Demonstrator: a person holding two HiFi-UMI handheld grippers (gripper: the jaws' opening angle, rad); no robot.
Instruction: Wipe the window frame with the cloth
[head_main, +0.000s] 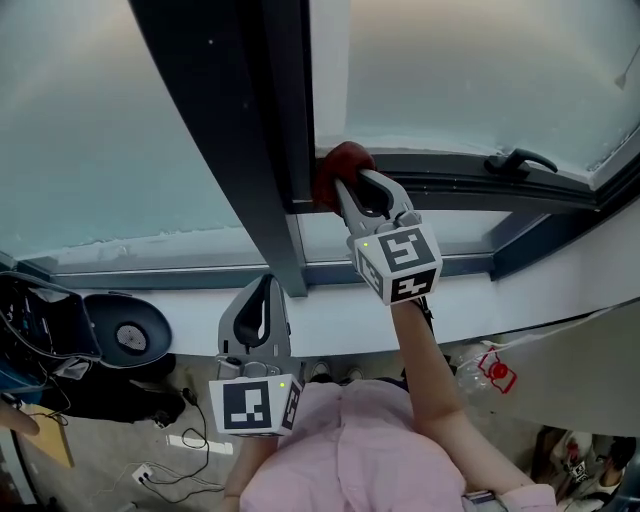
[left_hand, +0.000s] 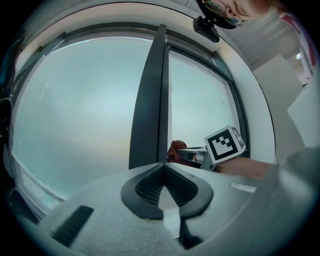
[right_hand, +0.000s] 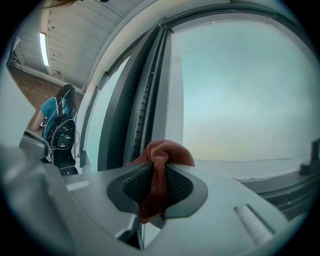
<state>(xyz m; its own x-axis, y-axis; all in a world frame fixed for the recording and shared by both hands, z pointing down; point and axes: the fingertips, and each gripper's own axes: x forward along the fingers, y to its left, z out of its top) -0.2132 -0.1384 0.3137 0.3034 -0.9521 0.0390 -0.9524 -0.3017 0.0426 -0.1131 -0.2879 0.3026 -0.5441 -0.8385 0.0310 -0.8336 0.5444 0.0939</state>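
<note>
Rust-red bunched cloth (head_main: 343, 163) clamped in the right gripper (head_main: 341, 187), pressed against the dark metal window frame (head_main: 245, 150).
Seen from the head view, only a rounded wad shows past the gripper tips, sitting in the corner where the frame's upright post meets its horizontal bar (head_main: 450, 165). The right gripper view shows more: the ribbed black pads (right_hand: 177, 186) are closed on the cloth, with a tail hanging down between them. The left gripper (head_main: 265, 288) is low down, just beside the foot of the post and over the white sill (head_main: 330, 320). Its own view shows its jaws brought together with nothing between them, and the cloth beside the post further off. Only the head view shows the black lever handle (head_main: 520, 160) on the bar, well to the right of the cloth.
</note>
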